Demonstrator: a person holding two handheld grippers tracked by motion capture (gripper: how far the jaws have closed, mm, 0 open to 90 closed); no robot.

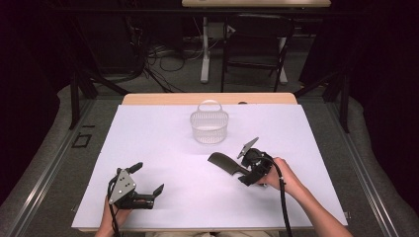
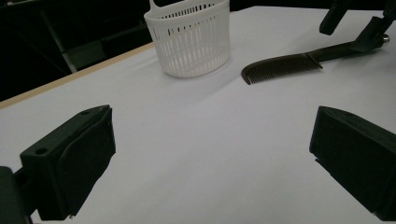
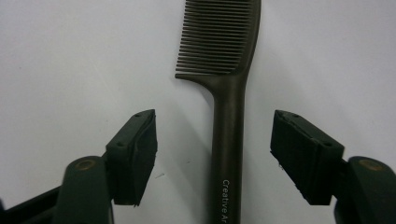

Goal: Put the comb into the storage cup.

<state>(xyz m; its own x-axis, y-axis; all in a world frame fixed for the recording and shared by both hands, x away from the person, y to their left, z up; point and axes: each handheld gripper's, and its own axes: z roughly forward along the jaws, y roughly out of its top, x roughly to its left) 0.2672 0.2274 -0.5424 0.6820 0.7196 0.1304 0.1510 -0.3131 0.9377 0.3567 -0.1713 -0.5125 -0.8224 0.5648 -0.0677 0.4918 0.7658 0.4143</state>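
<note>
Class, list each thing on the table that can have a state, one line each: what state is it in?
Dark plastic comb: lying flat on the white sheet, handle between the right tongs' jaws, not yet gripped.
White slotted plastic basket: upright, handle raised; contents cannot be told.
Right tongs: open, straddling the comb handle.
Left tongs: open, holding nothing.

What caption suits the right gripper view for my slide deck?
Open right gripper straddles the handle of a dark comb lying on the white table, fingers not touching it.

The comb handle runs off the picture at six o'clock, so its small white words get cut short.
</note>
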